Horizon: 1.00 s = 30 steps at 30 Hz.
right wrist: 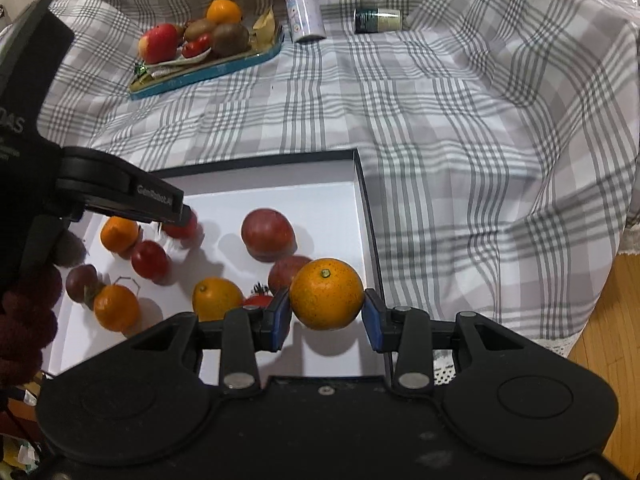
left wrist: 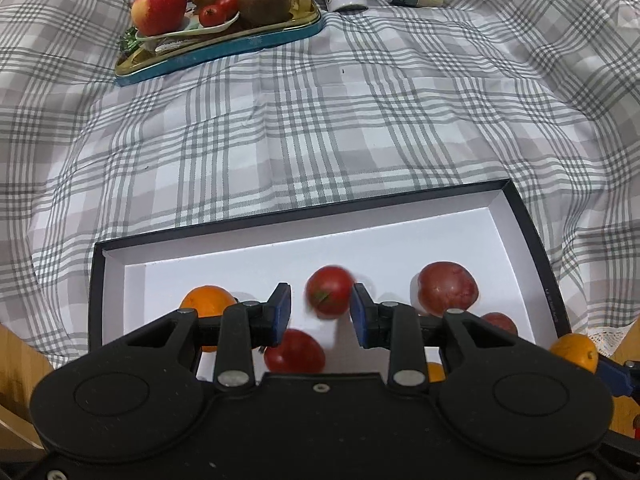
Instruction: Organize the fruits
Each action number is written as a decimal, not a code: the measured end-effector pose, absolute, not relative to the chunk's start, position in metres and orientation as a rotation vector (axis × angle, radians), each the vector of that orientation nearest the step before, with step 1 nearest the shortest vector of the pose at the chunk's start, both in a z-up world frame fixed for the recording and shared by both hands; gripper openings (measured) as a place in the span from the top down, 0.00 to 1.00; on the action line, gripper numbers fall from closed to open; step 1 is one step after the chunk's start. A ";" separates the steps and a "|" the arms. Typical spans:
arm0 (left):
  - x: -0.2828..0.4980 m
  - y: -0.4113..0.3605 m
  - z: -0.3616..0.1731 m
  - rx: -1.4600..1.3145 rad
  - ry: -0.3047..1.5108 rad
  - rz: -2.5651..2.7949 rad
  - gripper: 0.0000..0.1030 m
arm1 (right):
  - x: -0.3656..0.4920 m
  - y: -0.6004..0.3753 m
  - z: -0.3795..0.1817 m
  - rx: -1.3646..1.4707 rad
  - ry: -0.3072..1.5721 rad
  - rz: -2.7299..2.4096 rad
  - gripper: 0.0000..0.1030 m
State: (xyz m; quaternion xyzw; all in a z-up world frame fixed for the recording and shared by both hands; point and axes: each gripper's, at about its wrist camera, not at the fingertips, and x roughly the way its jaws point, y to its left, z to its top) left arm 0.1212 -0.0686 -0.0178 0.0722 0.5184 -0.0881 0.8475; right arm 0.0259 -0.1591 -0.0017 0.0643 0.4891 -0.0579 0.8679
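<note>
The right gripper [right wrist: 326, 316] pinches an orange [right wrist: 326, 294] over the near right corner of the box [right wrist: 366, 196]. The left gripper [left wrist: 322, 312] has a blurred tomato [left wrist: 330, 290] between its parted pads, the left pad clear of it. The white-lined box holds oranges, tomatoes and red apples. Farther off on the checked cloth [right wrist: 460, 128], a tray [right wrist: 208, 74] carries an apple, kiwis and an orange.
</note>
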 end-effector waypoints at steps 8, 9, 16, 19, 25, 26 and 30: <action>0.104 -0.058 -0.003 0.124 1.061 -0.160 0.60 | 0.026 -0.158 -0.005 0.125 1.025 -0.116 0.61; 0.101 -0.055 -0.001 0.119 1.053 -0.154 0.60 | 0.027 -0.158 -0.006 0.123 1.027 -0.114 0.61; 0.080 -0.041 0.009 0.100 1.012 -0.103 0.60 | 0.025 -0.154 -0.005 0.102 0.999 -0.107 0.61; 0.071 -0.035 0.012 0.094 0.998 -0.084 0.60 | 0.026 -0.154 -0.002 0.099 0.982 -0.106 0.61; 0.053 -0.024 0.018 0.086 0.966 -0.045 0.60 | 0.021 -0.149 0.009 0.102 0.943 -0.097 0.61; 0.049 -0.022 0.019 0.087 0.960 -0.039 0.60 | 0.020 -0.149 0.010 0.104 0.938 -0.095 0.61; 0.038 -0.017 0.019 0.076 0.953 -0.024 0.60 | 0.016 -0.145 0.015 0.111 0.924 -0.089 0.61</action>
